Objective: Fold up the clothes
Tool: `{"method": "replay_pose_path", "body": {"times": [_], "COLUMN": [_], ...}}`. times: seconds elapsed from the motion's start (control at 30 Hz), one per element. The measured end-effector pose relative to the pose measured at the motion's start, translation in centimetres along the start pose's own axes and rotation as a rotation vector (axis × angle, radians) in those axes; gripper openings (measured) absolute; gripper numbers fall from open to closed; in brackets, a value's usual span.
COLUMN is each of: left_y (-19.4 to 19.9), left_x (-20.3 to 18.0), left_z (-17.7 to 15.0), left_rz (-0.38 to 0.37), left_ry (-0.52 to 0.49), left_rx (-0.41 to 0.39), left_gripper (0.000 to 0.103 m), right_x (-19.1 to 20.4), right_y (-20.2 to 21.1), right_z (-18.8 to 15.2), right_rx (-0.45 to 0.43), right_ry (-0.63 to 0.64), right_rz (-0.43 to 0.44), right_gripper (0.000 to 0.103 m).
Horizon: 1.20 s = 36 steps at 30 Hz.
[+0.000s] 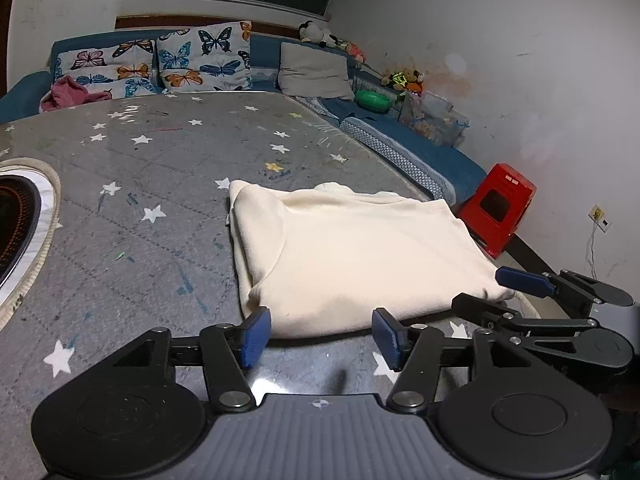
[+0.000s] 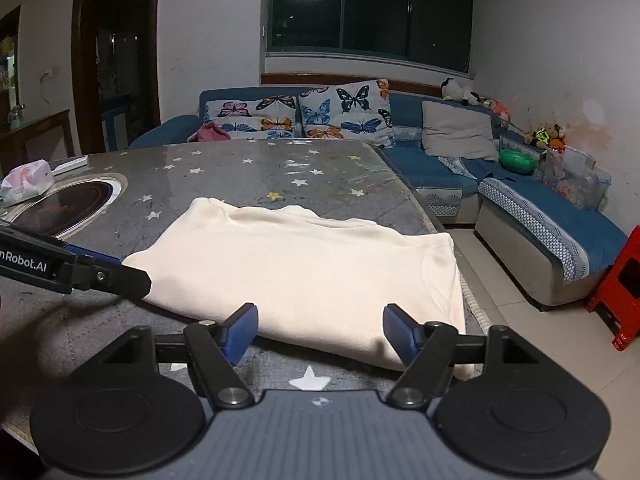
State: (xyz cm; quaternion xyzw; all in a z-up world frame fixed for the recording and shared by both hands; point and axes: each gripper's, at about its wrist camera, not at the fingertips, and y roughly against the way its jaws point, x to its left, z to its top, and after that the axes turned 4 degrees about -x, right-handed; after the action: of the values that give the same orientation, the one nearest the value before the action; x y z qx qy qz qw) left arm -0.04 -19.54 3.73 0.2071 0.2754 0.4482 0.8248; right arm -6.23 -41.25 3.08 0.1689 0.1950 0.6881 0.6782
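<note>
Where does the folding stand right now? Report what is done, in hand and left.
Done: the cream garment lies folded into a flat rectangle on the star-patterned table. In hand: nothing; the left gripper and right gripper sit open at its near edge. Left: perhaps one more fold. A pink garment lies crumpled on the sofa.

Both grippers were held low and level, side by side; the left gripper and right gripper stood wide open, holding nothing.

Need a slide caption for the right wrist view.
Right claw open at the near edge of a folded cream garment on the star-print table.
</note>
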Motion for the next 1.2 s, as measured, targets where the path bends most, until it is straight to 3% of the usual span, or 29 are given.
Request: {"method": "replay_pose_path", "body": {"times": [0.1,0.23,0.57,0.67,1.2], "left_y": [0.5,1.1,2.7,3.0,4.0], "left_x": [0.0,0.0,0.2,0.2,-0.1], "left_z": [-0.2,-0.5,-1.2,-1.5,-3.0], "left_rz": [0.006,0.014,0.048,0.060,0.122], "left_ry": [-0.003,-0.008,-0.016,-0.022,-0.046], "left_rx": [-0.004,-0.009,-0.035,-0.042,-0.028], "left_gripper": [0.069,0.074,0.096,0.101,0.103], "right_x": [0.2,0.4,1.2,1.4,2.2], "right_y": [0.4,0.9,1.7,1.9,2.9], "right_z": [0.0,0.0,-0.2,-0.4,-1.4], "right_rx": [-0.006,-0.010,0.006,0.013,0.031], "right_ry": [0.002,0.002,-0.008,-0.017,-0.059], "right_rz": [-0.007,-0.013,-0.054,-0.062,-0.088], "right_gripper": [0.081,0.083,0.102,0.103,0.103]}}
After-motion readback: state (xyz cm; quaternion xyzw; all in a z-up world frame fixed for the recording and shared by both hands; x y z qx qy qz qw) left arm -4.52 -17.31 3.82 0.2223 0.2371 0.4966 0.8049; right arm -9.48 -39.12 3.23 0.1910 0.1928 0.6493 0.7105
